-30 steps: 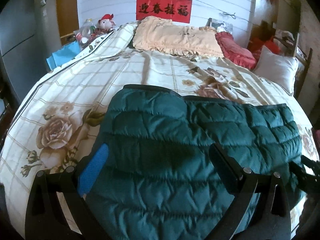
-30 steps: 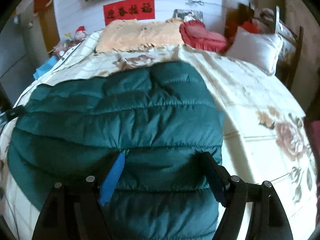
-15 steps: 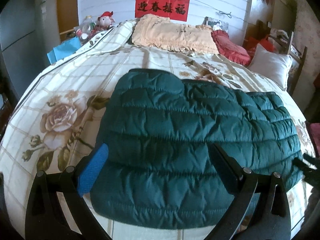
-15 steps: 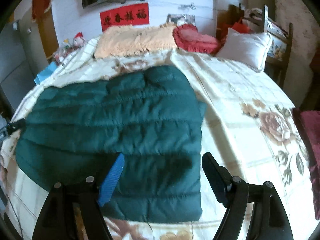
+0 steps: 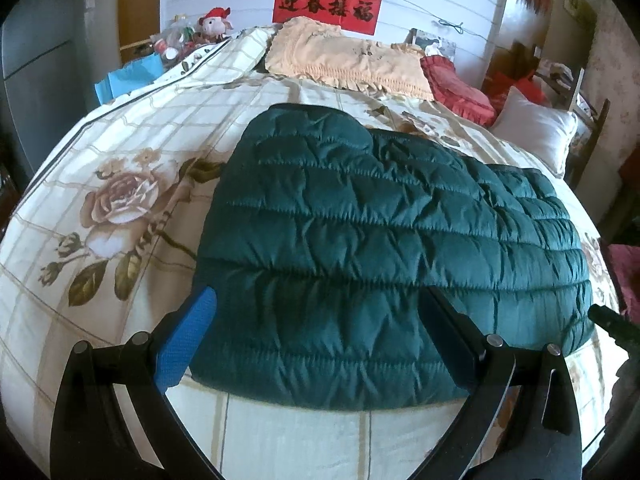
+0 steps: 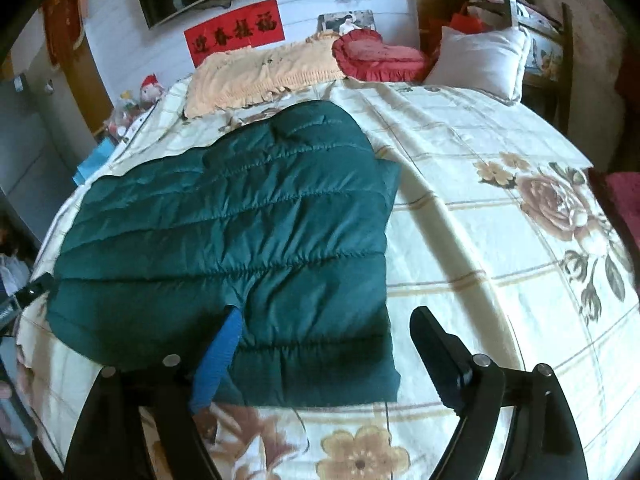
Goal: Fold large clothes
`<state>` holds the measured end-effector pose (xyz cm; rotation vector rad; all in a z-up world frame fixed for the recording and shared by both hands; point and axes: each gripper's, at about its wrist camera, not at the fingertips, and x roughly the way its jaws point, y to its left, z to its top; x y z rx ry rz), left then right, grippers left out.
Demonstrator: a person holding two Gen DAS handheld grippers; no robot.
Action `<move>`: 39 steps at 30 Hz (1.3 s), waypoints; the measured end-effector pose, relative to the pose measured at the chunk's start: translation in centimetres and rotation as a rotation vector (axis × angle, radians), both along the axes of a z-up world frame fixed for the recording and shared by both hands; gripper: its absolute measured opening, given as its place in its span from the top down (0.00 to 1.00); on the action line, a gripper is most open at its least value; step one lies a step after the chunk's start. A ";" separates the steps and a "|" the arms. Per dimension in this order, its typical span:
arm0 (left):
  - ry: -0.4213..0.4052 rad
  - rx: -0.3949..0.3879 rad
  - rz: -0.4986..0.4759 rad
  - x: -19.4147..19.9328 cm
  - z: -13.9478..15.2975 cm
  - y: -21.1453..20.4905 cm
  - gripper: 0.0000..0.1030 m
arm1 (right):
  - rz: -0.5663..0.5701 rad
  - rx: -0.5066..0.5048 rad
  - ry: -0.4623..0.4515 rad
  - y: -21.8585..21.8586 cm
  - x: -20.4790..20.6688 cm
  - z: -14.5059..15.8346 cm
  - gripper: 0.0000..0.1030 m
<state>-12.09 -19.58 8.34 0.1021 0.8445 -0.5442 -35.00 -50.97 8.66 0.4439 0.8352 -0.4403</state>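
One green quilted jacket [image 5: 384,240], one red banner [image 5: 327,5], three pillows, one plush toy [image 5: 215,22], two grippers

Below my claws the rose-printed bed [image 5: 120,208] carries a folded green quilted jacket [image 5: 360,240] near its foot edge; pillows [image 6: 260,68] line the head edge.

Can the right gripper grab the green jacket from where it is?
Probably yes. The right gripper is opening just above the jacket, whose near corner lies between its fingers. Nothing lies on that corner, only the bedspread beneath.
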 end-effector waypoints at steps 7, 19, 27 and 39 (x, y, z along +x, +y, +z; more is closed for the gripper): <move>0.040 -0.024 -0.016 0.2 -0.8 1.0 0.02 | -0.035 0.065 -0.001 -0.8 -1.2 -1.1 0.15; 0.090 -0.047 0.002 1.3 -2.1 2.6 0.02 | -0.033 0.103 0.009 -1.6 -0.5 -2.3 0.12; 0.083 -0.035 0.000 1.4 -2.2 2.5 0.02 | -0.022 0.040 0.034 -0.8 -0.2 -1.5 0.11; 0.139 -0.095 0.036 2.2 -2.8 4.5 0.02 | -0.017 -0.090 0.101 0.4 0.5 -0.8 0.10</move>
